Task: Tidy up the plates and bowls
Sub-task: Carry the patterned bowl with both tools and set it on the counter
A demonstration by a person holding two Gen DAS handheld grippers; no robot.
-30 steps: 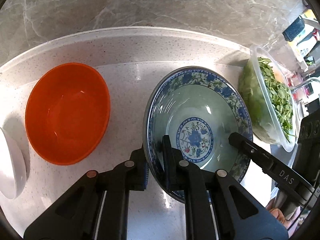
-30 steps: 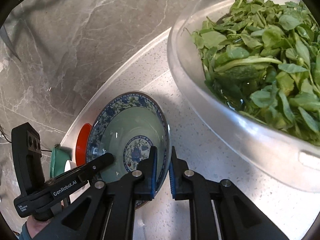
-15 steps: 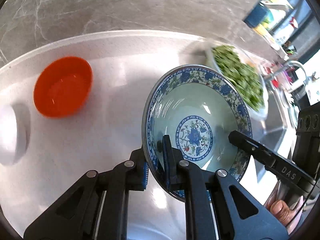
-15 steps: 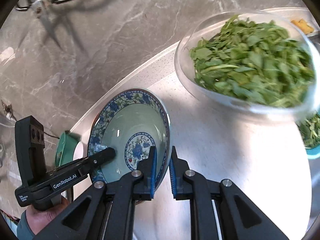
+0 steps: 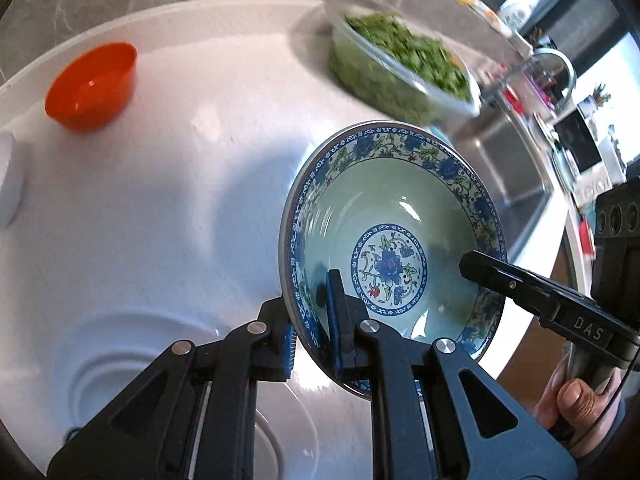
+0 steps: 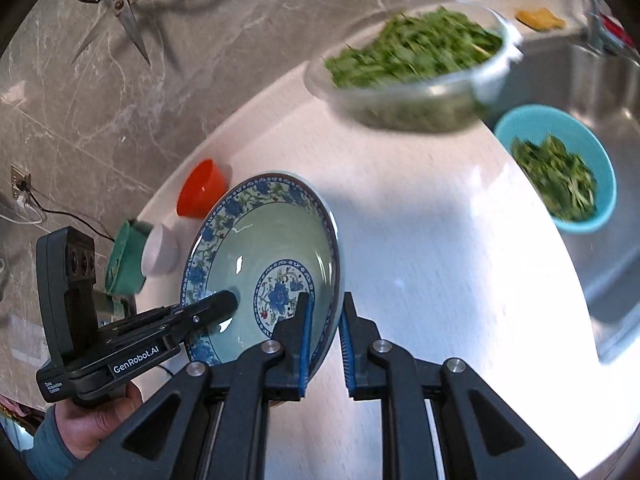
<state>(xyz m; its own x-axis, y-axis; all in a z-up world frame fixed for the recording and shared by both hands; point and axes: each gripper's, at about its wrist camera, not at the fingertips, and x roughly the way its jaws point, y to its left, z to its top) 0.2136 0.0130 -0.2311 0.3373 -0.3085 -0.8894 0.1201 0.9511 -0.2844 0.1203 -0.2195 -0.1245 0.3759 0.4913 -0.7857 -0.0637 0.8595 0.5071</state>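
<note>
White speckled countertop under grey marble wall. Blue-and-white floral ceramic bowl held above it, tilted; left gripper pinches near rim, right gripper clamps opposite rim. Orange plastic bowl and clear bowl of chopped greens well apart.

Left gripper clamps patterned bowl; right gripper too
</note>
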